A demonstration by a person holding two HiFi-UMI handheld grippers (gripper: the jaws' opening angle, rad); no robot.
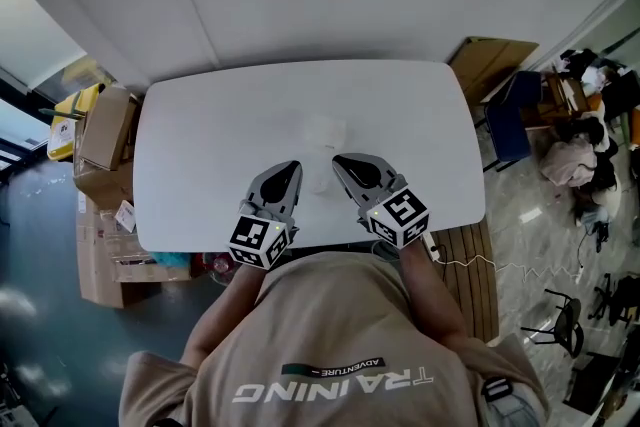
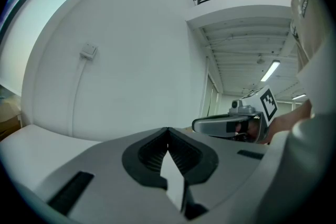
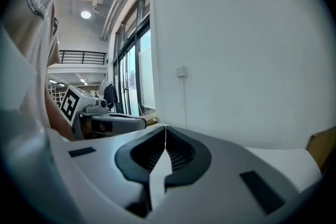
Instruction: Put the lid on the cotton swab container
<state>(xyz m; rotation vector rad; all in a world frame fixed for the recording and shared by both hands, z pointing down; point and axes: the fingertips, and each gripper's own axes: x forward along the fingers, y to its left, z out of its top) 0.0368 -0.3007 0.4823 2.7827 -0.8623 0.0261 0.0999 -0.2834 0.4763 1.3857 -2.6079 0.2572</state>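
On the white table [image 1: 200, 145] I see two pale, see-through things: one [image 1: 325, 130] near the middle and one [image 1: 319, 178] closer to me, between the grippers. Both are too faint to tell container from lid. My left gripper [image 1: 292, 166] rests near the front edge, left of the nearer thing, jaws closed and empty. My right gripper [image 1: 340, 159] lies just right of it, also shut on nothing. In the left gripper view my left gripper [image 2: 168, 131] points over the table at the wall, with the right gripper [image 2: 231, 124] beside it. The right gripper view shows my right gripper [image 3: 166, 127] and the left gripper [image 3: 107, 122].
Cardboard boxes [image 1: 105, 130] stand on the floor left of the table. A wooden board [image 1: 492, 60] and a blue chair [image 1: 515, 120] are at the right. A white cable [image 1: 455, 262] lies on the slatted floor by the right front corner. A white wall [image 2: 121, 60] rises behind the table.
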